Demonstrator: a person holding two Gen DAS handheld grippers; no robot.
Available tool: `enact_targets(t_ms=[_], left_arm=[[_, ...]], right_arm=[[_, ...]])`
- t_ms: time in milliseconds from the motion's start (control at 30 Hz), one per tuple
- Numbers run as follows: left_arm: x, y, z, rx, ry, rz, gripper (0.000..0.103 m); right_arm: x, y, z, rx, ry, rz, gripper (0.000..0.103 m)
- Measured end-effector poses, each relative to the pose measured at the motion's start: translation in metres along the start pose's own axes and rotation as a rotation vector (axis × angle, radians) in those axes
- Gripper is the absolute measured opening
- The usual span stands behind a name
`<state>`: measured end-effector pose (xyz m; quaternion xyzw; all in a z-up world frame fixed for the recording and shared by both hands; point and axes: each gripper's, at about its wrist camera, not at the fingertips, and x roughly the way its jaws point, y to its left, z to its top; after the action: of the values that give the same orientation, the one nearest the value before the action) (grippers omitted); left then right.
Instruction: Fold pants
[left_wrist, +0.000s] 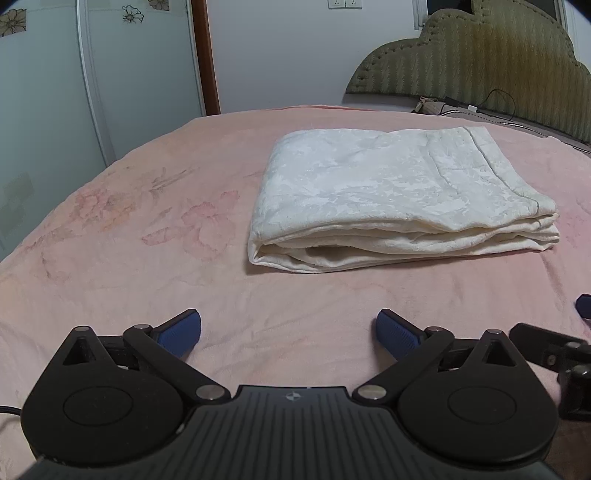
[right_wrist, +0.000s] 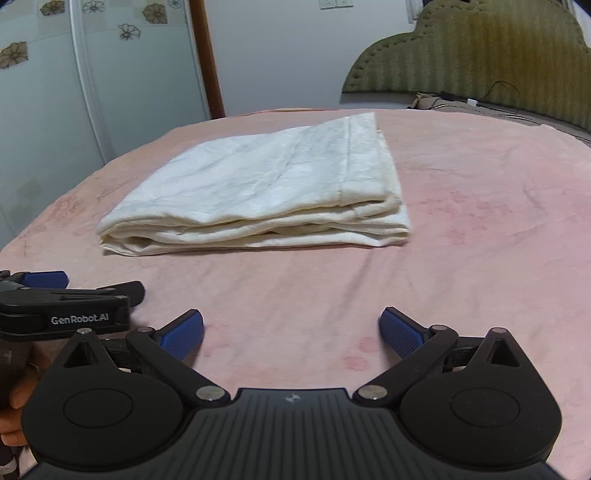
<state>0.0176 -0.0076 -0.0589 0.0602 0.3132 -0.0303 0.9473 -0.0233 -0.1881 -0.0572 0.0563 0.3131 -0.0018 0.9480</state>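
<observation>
I see 1 wide bed covered by a pink plush blanket with faded flowers (left_wrist: 147, 206), and I use the pants as my landmark. The cream-white textured pants (left_wrist: 391, 192) lie on that blanket as 1 flat rectangular stack of several layers, edges roughly even, so I judge the folding essentially done; at most a little squaring of the near edge is left. Beyond the pants stands 1 olive padded headboard with a scalloped top (left_wrist: 480, 62). On the near side of the pants, well apart from them, hover my 2 tools: the left gripper (left_wrist: 289, 334) with its blue-padded fingers (left_wrist: 181, 330) spread as wide as they go and nothing between them, and the right gripper (right_wrist: 291, 332), equally wide and empty. Each shows 2 pads, with only bare blanket in between.
</observation>
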Motion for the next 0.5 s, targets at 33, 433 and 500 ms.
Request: enact_targets(t_ms=[33,433,500], left_arm=[[-0.0002,0.0001,-0.0004,0.0,0.0,-0.002,0.103],[0.0,0.0011,-0.0025,-0.014,-0.001,-0.009,0.103],[-0.0003,0.0016,-0.0025,-0.018,0.0,-0.011,0.103]], right_arm=[[0.0014,0.0033,-0.0005,-0.016,0.003,-0.012,0.103],[0.0056,0.0119,-0.0016,-0.058,0.015,-0.047,0.103],[0.0056,0.0119,-0.0018,-0.057,0.015,-0.047,0.103]])
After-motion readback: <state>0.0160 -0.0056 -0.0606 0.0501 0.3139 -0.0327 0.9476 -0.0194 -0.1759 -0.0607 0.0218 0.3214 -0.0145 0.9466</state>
